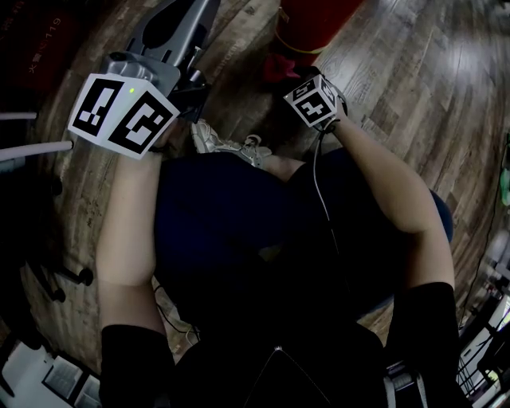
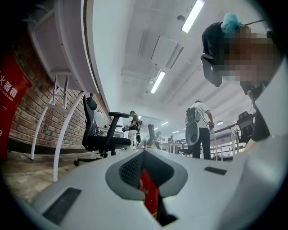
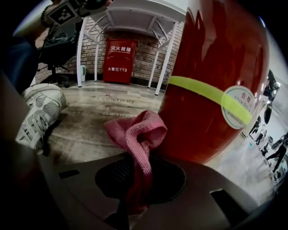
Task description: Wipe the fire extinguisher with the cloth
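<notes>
The red fire extinguisher [image 3: 211,81] stands on the wooden floor and fills the right of the right gripper view. It has a yellow-green band [image 3: 198,90] and a round label [image 3: 237,108]. In the head view its base [image 1: 311,24] is at the top. My right gripper [image 3: 138,157] [image 1: 291,78] is shut on a pink cloth [image 3: 135,130] [image 1: 277,68], which bunches against the lower left of the cylinder. My left gripper [image 1: 195,12] [image 2: 144,152] is raised to the left, jaws together and holding nothing. A strip of red shows through its slot.
A grey sneaker [image 3: 40,110] [image 1: 227,143] rests on the floor left of the cloth. A red fire cabinet [image 3: 118,60] stands against the brick wall under a white desk frame [image 3: 168,49]. A black office chair [image 2: 101,134] and standing people [image 2: 200,128] are farther off.
</notes>
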`<state>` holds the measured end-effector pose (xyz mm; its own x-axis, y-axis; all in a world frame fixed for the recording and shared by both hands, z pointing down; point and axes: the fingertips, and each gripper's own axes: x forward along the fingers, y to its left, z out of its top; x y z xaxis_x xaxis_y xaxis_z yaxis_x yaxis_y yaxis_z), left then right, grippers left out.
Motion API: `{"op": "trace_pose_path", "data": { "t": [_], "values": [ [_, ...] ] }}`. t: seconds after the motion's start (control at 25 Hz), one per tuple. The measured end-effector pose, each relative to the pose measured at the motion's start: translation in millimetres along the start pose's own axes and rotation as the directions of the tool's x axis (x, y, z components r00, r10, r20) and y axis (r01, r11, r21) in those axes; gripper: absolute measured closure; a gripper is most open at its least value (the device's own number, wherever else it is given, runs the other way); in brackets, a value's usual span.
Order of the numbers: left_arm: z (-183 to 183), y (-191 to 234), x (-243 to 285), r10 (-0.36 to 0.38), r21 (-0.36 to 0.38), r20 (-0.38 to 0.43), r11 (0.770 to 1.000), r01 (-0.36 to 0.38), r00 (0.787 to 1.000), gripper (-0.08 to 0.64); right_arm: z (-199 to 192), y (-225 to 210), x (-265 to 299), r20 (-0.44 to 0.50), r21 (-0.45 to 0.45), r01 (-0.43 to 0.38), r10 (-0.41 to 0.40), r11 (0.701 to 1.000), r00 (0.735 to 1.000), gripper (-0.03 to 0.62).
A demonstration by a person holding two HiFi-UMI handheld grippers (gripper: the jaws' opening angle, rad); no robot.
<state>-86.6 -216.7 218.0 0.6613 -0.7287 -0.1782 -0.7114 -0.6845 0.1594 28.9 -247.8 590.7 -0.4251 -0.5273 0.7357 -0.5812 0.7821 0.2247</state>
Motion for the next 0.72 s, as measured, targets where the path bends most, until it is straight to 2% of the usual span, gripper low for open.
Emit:
{"op": "trace_pose_path", "data": {
  "t": [0.16,0.4,0.52,0.72],
  "values": [
    [0,1,-1,0.003,-0.006,0.003,1.0,-0.003,1.0,0.546,-15,5,7,-0.04,-0.021,-0.017,0.016,1.0,0.999,0.522],
    [2,5,-5,0.027,0.004,0.01,1.0,-0.027,1.0,0.546,-5,0,-5,-0.02,-0.009,0.008,-0.008,1.0,1.0,0.522],
    [2,10,-10,0.047,0.002,0.013,0.999,-0.047,0.999,0.546,15,-4,-25,0.027,-0.036,0.065,-0.065,0.997,0.998,0.522],
    [6,18,-18,0.077,-0.013,0.034,0.997,-0.076,0.996,0.546,63,0,-73,0.15,-0.191,0.199,-0.172,0.961,0.974,0.522]
  ]
}}
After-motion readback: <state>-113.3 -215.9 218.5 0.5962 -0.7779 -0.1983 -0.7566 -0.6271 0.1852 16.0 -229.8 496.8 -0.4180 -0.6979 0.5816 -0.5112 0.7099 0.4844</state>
